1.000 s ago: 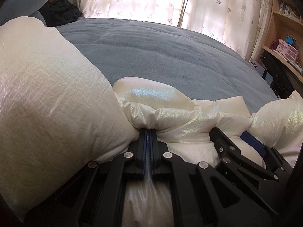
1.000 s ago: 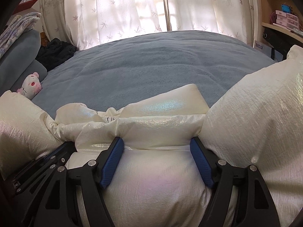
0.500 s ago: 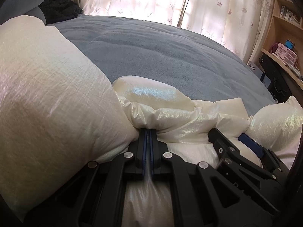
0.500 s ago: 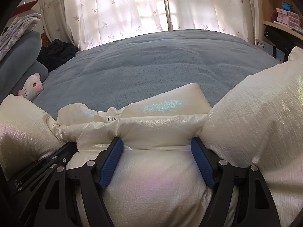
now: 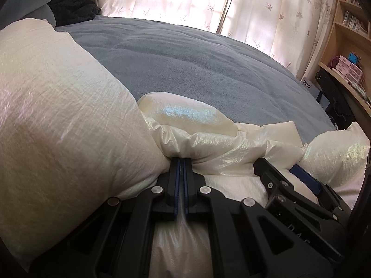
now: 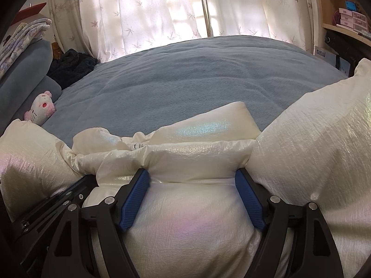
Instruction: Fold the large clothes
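left claw [image 5: 181, 162] pinching puffer jacket [image 5: 69, 120] fold | right claw [image 6: 192, 180] wide, straddling jacket bulge

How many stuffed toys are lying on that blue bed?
1. A small white and pink plush toy lies at the left edge of the blue bed cover, beside the grey pillows. The puffy white jacket may hide others.
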A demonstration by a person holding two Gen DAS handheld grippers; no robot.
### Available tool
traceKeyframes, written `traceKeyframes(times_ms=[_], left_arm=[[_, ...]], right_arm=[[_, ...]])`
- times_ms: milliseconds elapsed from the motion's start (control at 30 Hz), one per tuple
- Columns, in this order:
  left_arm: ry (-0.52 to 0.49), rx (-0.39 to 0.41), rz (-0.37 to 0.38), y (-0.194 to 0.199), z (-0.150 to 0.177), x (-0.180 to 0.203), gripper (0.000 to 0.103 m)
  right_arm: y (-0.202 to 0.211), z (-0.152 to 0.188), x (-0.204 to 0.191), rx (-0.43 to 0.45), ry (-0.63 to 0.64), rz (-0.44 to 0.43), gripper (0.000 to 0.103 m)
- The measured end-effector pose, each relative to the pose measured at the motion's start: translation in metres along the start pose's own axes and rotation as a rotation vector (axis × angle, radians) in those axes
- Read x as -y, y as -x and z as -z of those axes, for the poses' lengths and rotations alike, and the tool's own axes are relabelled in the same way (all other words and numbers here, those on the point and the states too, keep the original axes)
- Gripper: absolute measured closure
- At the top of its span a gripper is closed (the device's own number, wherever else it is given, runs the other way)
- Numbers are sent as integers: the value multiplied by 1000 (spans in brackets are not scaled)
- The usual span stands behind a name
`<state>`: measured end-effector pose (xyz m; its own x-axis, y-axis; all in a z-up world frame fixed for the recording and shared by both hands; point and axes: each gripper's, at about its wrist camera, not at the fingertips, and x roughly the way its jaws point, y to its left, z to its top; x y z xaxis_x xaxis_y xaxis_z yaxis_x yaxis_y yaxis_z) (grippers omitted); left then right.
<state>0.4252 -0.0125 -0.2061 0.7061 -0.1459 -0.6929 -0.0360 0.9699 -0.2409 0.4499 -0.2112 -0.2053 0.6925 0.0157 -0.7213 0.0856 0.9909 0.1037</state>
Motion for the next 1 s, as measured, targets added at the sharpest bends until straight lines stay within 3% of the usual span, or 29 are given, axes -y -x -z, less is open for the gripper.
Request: traceKeyframes(times_ms=[200, 300, 433, 533, 600, 733, 800, 867, 1000], left_arm=[[-25, -46, -32, -1, -7, 5, 102], [-83, -135, -69, -3, -21, 13, 102], [-88, -263, -45, 2, -52, 3, 102], [-111, -223, -110, 17, -75, -17, 102], [-145, -188, -174, 23, -82, -32, 102], [-122, -201, -207, 13, -76, -61, 102], [-118, -182, -208, 9, -71, -62, 102], [-149, -160, -239, 4, -63, -56, 102], [-189, -129, -291, -9, -51, -44, 102]], right_arm=[[0, -3, -1, -22, 3, 5, 24], [-2, -13, -3, -94, 24, 10, 24], [10, -32, 4, -180, 38, -18, 29], [36, -52, 30, -123, 35, 8, 29], [49, -65, 63, -74, 26, 93, 29], [49, -66, 132, -80, -132, 153, 29], [42, -58, 157, -93, -237, 99, 29], [36, -51, 163, -77, -268, 88, 29], [22, -46, 146, -73, -211, 133, 28]])
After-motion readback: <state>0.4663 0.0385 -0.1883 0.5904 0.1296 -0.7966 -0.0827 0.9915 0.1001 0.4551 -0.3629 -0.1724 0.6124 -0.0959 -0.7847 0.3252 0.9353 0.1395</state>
